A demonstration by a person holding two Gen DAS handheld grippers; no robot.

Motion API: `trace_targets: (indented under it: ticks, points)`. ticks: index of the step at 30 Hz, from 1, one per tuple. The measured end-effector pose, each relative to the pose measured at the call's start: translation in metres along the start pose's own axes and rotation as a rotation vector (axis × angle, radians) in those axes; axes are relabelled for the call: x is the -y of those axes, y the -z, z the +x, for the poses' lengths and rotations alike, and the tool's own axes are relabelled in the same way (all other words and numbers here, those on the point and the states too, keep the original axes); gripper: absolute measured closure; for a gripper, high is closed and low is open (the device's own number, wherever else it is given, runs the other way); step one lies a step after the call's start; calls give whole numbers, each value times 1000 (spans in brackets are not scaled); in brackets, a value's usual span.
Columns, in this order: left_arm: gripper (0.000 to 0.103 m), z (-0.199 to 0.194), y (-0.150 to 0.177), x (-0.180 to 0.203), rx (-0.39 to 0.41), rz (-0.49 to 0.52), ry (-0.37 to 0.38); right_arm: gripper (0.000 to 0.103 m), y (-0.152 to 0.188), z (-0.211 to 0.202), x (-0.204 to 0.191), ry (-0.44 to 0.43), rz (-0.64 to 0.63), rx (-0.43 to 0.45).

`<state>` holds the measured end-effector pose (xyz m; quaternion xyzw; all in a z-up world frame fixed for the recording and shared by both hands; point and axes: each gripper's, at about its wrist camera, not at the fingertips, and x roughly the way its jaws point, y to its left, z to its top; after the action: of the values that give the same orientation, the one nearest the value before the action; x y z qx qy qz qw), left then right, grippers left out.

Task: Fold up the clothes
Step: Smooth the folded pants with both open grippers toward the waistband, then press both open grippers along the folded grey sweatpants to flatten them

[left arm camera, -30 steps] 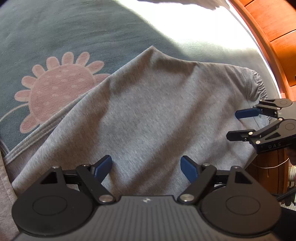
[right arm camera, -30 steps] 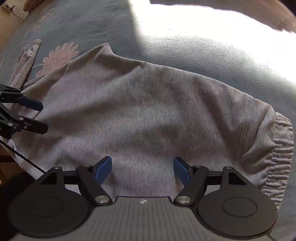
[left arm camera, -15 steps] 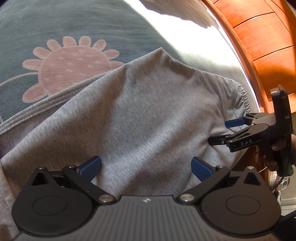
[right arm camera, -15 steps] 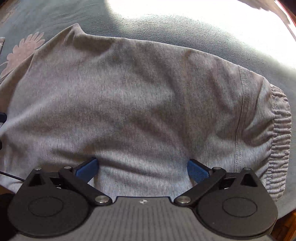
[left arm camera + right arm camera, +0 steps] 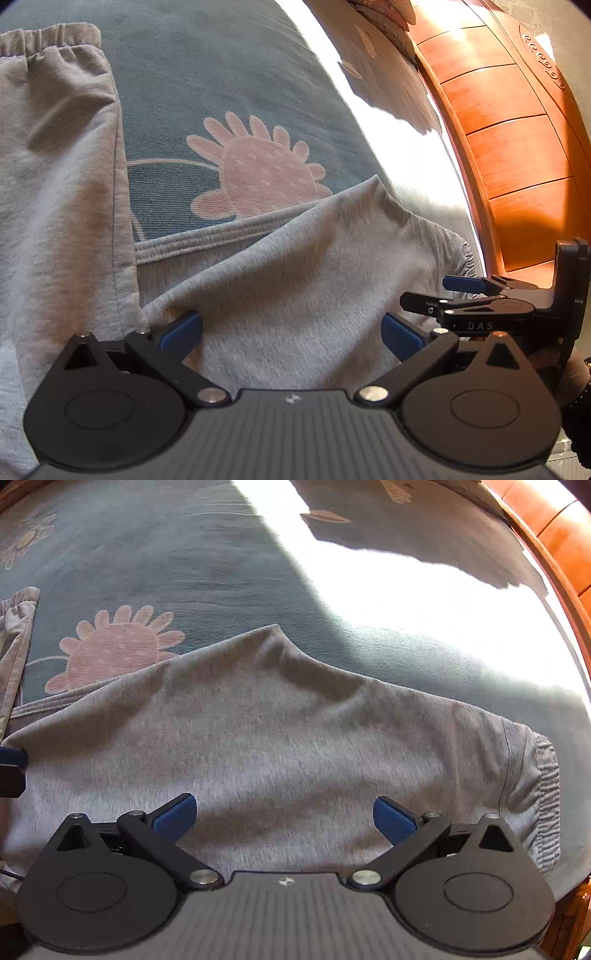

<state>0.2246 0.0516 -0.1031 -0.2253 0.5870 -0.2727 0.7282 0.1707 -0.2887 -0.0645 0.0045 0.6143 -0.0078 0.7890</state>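
Both views have swung left since a moment ago, showing more of the grey trousers [image 5: 295, 746]: soft, creased, elastic cuff right. Left gripper [image 5: 291, 332] and right gripper [image 5: 284, 812] stand released.

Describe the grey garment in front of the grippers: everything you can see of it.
The grey garment looks like soft heathered jersey, lying spread on the blue flowered bedspread, partly folded so that one corner peaks away from the grippers. A gathered elastic cuff shows at its right end, beside a stitched seam. In the left wrist view, a ribbed band runs along its far edge, and another part reaches up the left side to a second gathered hem. Neither open gripper holds it.
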Motion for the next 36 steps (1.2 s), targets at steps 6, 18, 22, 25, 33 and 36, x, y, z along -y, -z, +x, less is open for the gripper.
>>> trace_targets:
  ticks: [6, 18, 22, 25, 33, 36]
  points:
    - [1, 5, 5, 5, 32, 7, -28, 0, 15, 10, -18, -88, -152, 94]
    - [1, 14, 2, 27, 12, 21, -167, 0, 37, 22, -29, -214, -352, 237]
    - [1, 18, 5, 31, 3, 74, -196, 0, 47, 22, -24, -235, -369, 290]
    - [1, 19, 10, 34, 25, 94, -211, 0, 59, 23, -20, -246, -392, 356]
    - [1, 22, 35, 52, 181, 213, -314, 0, 86, 31, -12, -268, -469, 548]
    - [1, 22, 52, 68, 263, 306, -396, 0, 89, 26, -5, -286, -449, 571]
